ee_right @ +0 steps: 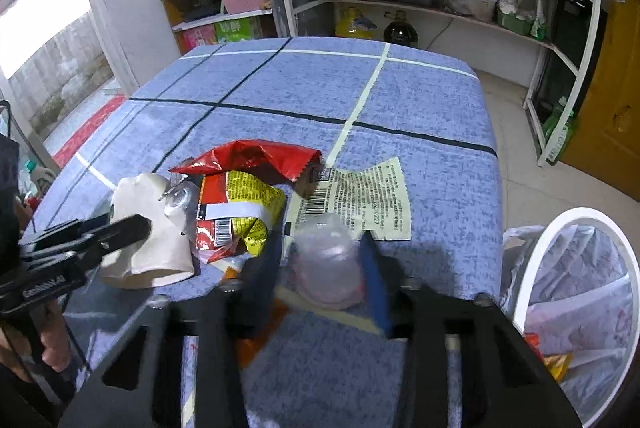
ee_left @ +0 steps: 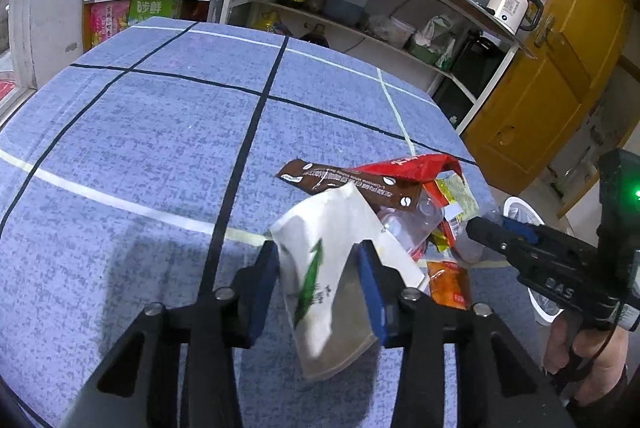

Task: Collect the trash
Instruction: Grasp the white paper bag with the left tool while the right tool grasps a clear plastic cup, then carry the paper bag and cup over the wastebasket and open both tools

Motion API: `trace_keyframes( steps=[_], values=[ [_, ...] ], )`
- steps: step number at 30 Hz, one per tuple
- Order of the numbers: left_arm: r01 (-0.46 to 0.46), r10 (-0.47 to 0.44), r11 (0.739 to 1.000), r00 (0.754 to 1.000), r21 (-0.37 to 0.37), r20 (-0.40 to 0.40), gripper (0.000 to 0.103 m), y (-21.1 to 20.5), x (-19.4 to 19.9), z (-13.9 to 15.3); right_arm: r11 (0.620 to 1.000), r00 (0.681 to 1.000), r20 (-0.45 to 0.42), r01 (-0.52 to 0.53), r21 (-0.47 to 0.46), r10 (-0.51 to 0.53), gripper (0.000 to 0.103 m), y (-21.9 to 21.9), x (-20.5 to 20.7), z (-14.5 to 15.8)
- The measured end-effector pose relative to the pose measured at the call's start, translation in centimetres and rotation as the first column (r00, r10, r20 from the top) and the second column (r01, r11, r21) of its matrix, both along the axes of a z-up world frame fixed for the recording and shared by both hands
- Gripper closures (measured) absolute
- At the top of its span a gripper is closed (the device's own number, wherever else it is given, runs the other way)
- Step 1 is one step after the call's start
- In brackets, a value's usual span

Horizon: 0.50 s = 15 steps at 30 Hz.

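White pouch (ee_left: 320,268) pinched in left gripper (ee_left: 318,284), clear cup (ee_right: 326,264) clamped in right gripper (ee_right: 320,268) — wrappers (ee_right: 240,196) left near table's (ee_right: 420,100) right edge; bin (ee_right: 576,268) w/ some trash already.

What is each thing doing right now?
Left tongs: shut on white paper bag, crumpled.
Right tongs: around clear plastic cup, upside down.
Red wrapper: torn, on table.
Bin: open, lined.

left hand-held gripper (ee_left: 318,264): angled down, pads pinching a white pouch (ee_left: 320,268) | right hand-held gripper (ee_right: 320,260): angled down, blue pads flanking a clear cup (ee_right: 326,260), contact unclear | bare fingers (ee_left: 560,344) wrap right grip
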State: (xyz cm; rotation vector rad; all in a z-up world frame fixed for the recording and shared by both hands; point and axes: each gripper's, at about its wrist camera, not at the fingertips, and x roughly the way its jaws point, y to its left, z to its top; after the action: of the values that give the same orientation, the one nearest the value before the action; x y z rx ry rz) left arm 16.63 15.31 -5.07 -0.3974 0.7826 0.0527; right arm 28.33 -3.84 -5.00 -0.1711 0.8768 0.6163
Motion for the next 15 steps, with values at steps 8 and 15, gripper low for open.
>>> trace_keyframes(
  steps=[8, 15],
  values=[
    [0.023, -0.025, 0.999, 0.998, 0.029, 0.051, 0.08, -0.3, -1.0, 0.9, 1.0, 1.0, 0.028, 0.009, 0.021, -0.009, 0.072, -1.1, -1.1, 0.8],
    [0.053, -0.058, 0.997, 0.994, 0.054, 0.097, 0.082, -0.9, -2.3, 2.1, 0.999, 0.999, 0.049, 0.021, 0.037, -0.023, 0.072, -2.7, -2.3, 1.8]
  ],
)
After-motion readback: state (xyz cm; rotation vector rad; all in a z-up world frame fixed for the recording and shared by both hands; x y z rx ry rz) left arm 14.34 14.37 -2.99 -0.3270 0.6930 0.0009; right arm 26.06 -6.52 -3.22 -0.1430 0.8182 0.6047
